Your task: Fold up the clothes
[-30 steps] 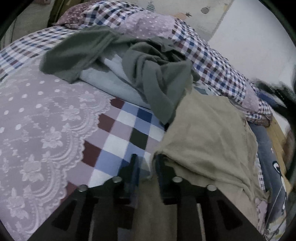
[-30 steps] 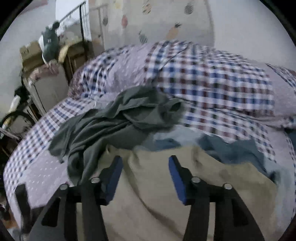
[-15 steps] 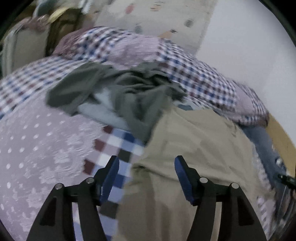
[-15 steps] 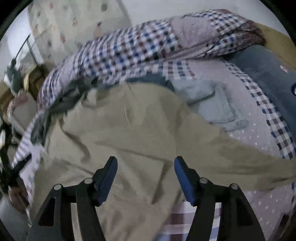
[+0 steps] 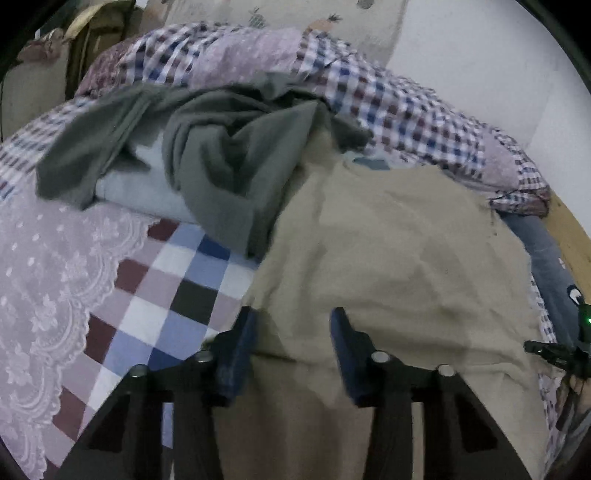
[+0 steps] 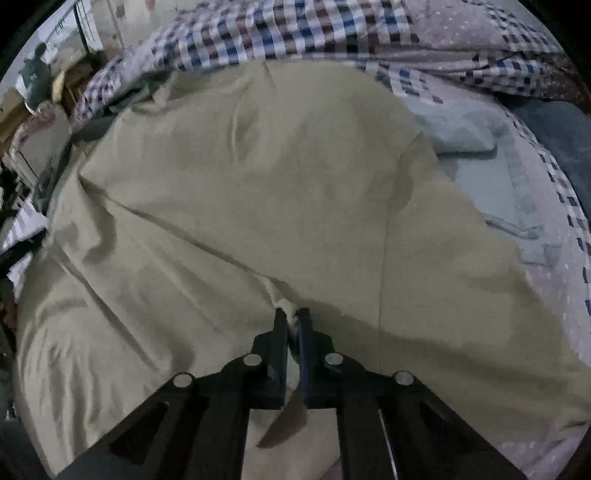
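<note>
Checked and lace-patterned bedding covers the bed (image 5: pixel 122 302) that carries everything. Nearest, the right gripper (image 6: pixel 292 318) has its fingers pinched together on a pale seam or edge of the khaki garment (image 6: pixel 258 177), which lies spread across the bed's near edge and runs toward the rolled checked quilt (image 6: pixel 295 33) at the far side. The left gripper (image 5: pixel 291 325) hovers with its fingers spread apart over the same khaki cloth (image 5: pixel 399 251), gripping nothing. To fold well, I judge the left fingers should close on a matching edge so both ends lift level; a one-sided pull would likely drag creases across it. Farther back, a crumpled grey-green garment (image 5: pixel 229 155) lies on a light blue one (image 5: pixel 140 192), touching the khaki's far left edge.
</note>
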A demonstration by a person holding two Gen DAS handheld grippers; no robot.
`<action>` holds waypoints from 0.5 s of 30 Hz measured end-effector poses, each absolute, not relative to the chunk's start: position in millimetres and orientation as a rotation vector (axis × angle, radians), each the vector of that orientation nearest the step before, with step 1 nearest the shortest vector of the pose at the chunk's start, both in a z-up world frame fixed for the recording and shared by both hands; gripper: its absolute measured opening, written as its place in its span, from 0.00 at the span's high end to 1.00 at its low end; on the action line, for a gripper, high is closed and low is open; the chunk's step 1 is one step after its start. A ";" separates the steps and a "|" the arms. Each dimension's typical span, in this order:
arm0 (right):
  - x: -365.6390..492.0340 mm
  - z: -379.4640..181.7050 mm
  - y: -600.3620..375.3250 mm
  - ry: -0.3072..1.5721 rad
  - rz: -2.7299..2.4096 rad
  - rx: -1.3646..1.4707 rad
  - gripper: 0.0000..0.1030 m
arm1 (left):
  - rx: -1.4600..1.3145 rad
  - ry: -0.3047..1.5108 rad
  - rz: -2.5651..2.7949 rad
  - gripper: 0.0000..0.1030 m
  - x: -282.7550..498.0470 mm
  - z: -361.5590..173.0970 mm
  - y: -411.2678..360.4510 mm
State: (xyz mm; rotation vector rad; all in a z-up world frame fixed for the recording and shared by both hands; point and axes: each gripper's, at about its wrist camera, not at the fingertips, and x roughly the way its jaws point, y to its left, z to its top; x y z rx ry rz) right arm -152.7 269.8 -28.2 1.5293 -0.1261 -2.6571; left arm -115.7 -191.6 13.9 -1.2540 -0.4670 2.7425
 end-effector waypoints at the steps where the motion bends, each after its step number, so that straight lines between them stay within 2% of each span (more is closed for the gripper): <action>1: -151.6 -27.5 272.2 -0.137 -2.672 1.526 0.97 | -1.254 -0.463 2.745 0.59 -115.8 13.3 -191.3; 5: -147.0 -24.7 281.9 -0.182 -2.733 1.514 0.97 | -1.270 -0.409 2.765 0.60 -115.7 10.3 -185.7; 10: -143.1 -26.4 298.8 -0.363 -2.779 1.609 0.84 | -1.273 -0.386 2.775 0.60 -114.7 10.0 -182.7; 13: -118.6 -16.6 299.7 -0.526 -2.725 1.516 0.78 | -1.275 -0.374 2.776 0.59 -114.5 9.9 -181.1; 15: -106.3 -17.7 290.1 -0.529 -2.686 1.523 0.70 | -1.275 -0.366 2.774 0.56 -114.6 9.9 -179.8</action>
